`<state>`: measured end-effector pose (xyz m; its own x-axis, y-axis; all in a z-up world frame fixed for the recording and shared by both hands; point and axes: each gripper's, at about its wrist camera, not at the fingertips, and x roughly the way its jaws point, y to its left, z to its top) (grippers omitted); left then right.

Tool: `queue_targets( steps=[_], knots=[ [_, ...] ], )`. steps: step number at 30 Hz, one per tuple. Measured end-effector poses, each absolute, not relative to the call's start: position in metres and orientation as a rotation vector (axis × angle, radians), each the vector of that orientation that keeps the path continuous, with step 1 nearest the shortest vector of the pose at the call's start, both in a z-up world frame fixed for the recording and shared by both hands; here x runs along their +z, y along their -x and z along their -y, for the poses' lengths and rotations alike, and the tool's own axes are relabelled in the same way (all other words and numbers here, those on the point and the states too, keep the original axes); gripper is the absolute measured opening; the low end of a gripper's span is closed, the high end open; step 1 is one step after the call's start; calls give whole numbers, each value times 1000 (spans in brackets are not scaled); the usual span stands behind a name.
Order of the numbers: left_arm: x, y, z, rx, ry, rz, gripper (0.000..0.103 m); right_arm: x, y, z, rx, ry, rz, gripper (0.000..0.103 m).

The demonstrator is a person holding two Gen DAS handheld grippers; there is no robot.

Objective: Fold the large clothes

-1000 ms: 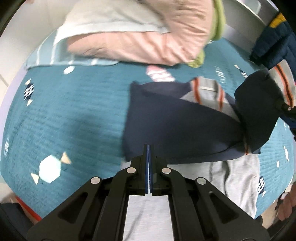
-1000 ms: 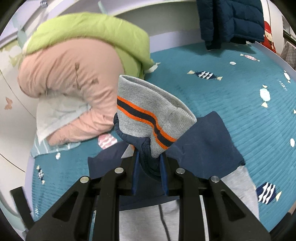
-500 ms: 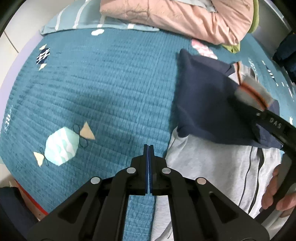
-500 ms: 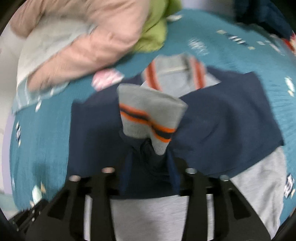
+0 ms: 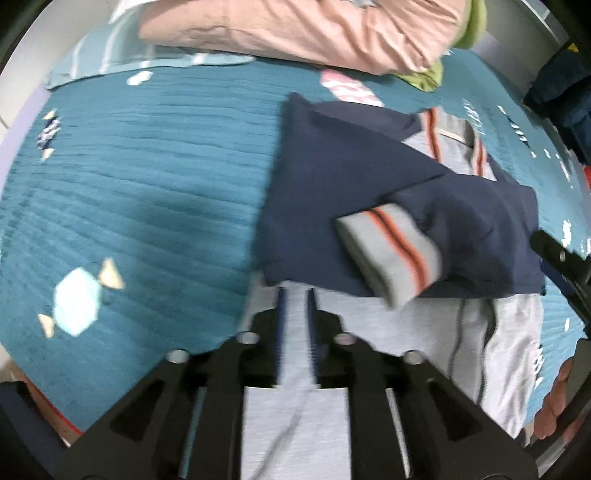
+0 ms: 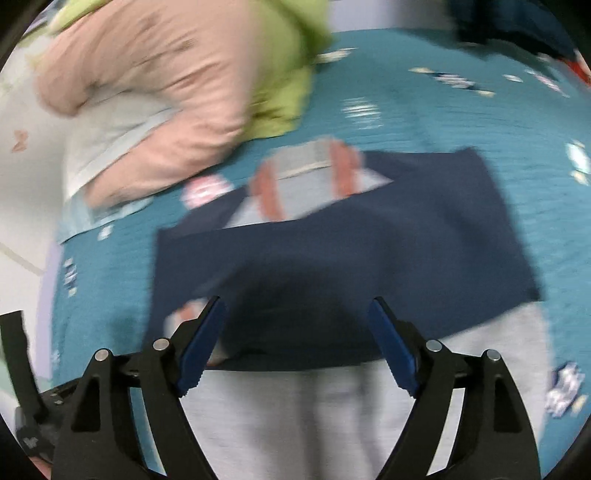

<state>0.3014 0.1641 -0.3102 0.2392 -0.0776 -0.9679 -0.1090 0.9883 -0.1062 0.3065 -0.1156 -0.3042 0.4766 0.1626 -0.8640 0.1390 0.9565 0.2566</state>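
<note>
Lying centre-right on the teal bedspread: sweatshirt, sleeves folded in, soft, floppy. Right gripper wide, empty; left gripper just cracked open, seemingly unclamped through blur. Grabbing the grey hem next, both corners.

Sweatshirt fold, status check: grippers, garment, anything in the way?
Right gripper just opened wide, nothing between. Left gripper just opened slightly over grey fabric. Sweatshirt flat on bedspread, striped cuff lying across the navy sleeves. Bedding pile clear behind.
</note>
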Motion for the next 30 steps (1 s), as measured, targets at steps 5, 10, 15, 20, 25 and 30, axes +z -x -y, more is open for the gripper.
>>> queue_targets(
  steps=[5, 10, 15, 20, 25, 30],
  knots=[
    [-326, -321, -130, -23, 200, -1353, 31, -318, -306, 196, -193, -246, -1108, 58],
    [-369, -343, -126, 27, 266, -1451, 29, -356, -305, 245, -290, -314, -1201, 28],
    [-360, -353, -127, 18, 265, -1421, 0, -378, -300, 244, -276, -276, -1210, 27],
    [-314, -364, -131, -4, 179, -1335, 0, -379, -298, 243, -283, -264, -1202, 27],
    [-322, -378, -129, -72, 126, -1453, 3, -379, -299, 242, -297, -278, -1205, 28],
    [-362, -378, -127, -67, 222, -1539, 74, -380, -300, 241, -292, -262, -1204, 28]
  ],
)
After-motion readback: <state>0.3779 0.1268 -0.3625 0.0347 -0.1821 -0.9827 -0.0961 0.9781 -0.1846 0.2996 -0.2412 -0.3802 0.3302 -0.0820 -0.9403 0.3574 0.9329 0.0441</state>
